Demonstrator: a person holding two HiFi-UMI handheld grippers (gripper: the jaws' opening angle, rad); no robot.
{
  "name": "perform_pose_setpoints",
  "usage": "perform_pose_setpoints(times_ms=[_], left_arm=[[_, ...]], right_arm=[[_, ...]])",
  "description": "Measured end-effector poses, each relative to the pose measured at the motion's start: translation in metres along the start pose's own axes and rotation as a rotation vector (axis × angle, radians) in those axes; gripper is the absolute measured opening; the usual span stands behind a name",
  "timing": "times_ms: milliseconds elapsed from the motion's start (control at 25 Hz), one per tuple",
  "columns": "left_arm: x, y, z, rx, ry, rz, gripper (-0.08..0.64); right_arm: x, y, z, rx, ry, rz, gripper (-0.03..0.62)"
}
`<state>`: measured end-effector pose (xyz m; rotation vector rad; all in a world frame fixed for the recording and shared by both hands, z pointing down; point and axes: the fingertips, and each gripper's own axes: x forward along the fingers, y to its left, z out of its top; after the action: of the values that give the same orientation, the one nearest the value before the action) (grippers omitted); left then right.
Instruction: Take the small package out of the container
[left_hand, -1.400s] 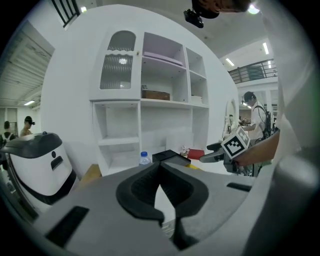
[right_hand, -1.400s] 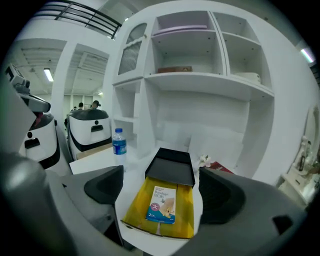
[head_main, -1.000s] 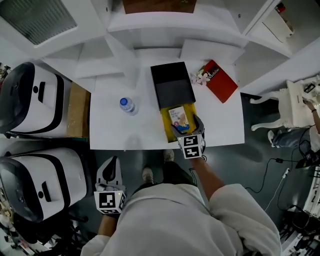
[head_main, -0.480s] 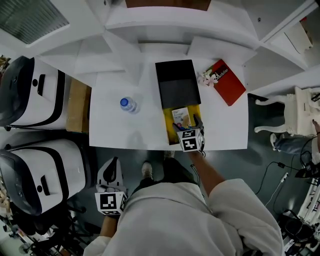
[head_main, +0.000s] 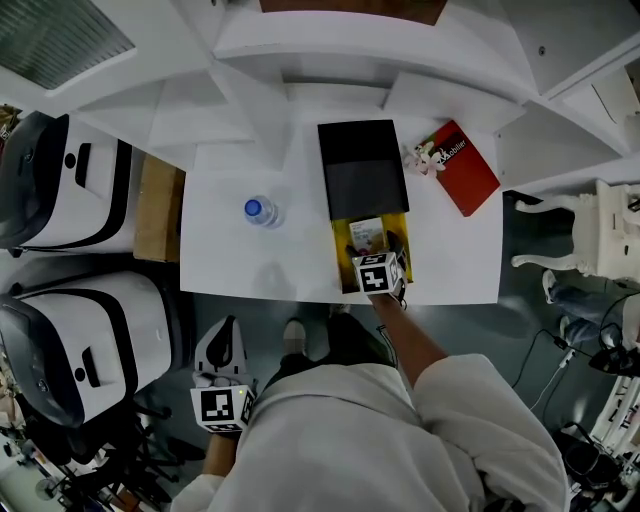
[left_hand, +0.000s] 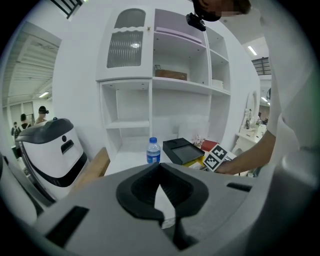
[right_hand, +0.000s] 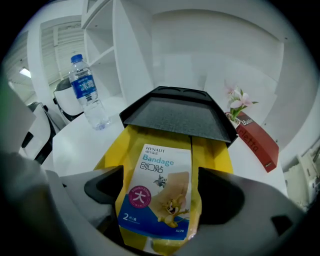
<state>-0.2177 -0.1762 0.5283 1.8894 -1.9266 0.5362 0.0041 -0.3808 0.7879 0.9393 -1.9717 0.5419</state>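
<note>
The small package, a blue-and-white bandage packet (right_hand: 157, 192) (head_main: 366, 234), lies flat in the yellow container (right_hand: 212, 155) (head_main: 340, 262) near the table's front edge. My right gripper (right_hand: 159, 192) (head_main: 372, 250) is open and reaches down into the container, one jaw on each side of the packet. Whether the pads touch the packet I cannot tell. A black lid (right_hand: 177, 117) (head_main: 362, 170) lies partly over the container's far end. My left gripper (head_main: 224, 328) (left_hand: 161, 172) hangs below the table's front edge at the left, shut and empty.
A water bottle (head_main: 258, 211) (right_hand: 87, 90) stands left of the container. A red book (head_main: 467, 166) (right_hand: 257, 142) with a small flower (right_hand: 235, 97) lies at the right. White shelves rise behind the table (head_main: 230, 260). Two white machines (head_main: 70, 195) stand to the left.
My right gripper has moved forward over the container and closer round the packet. The left gripper has stayed where it was.
</note>
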Motion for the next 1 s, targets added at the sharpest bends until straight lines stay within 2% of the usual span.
perform_pose_setpoints(times_ms=[560,1000], left_arm=[[0.009,0.01,-0.001,-0.024,0.01,0.015,0.008],[0.013,0.011,-0.002,-0.03,0.009,0.006,0.008]], right_arm=[[0.019,-0.004,-0.009,0.057,0.105,0.022,0.46],[0.02,-0.001,-0.009,0.064,0.103,0.027,0.456]])
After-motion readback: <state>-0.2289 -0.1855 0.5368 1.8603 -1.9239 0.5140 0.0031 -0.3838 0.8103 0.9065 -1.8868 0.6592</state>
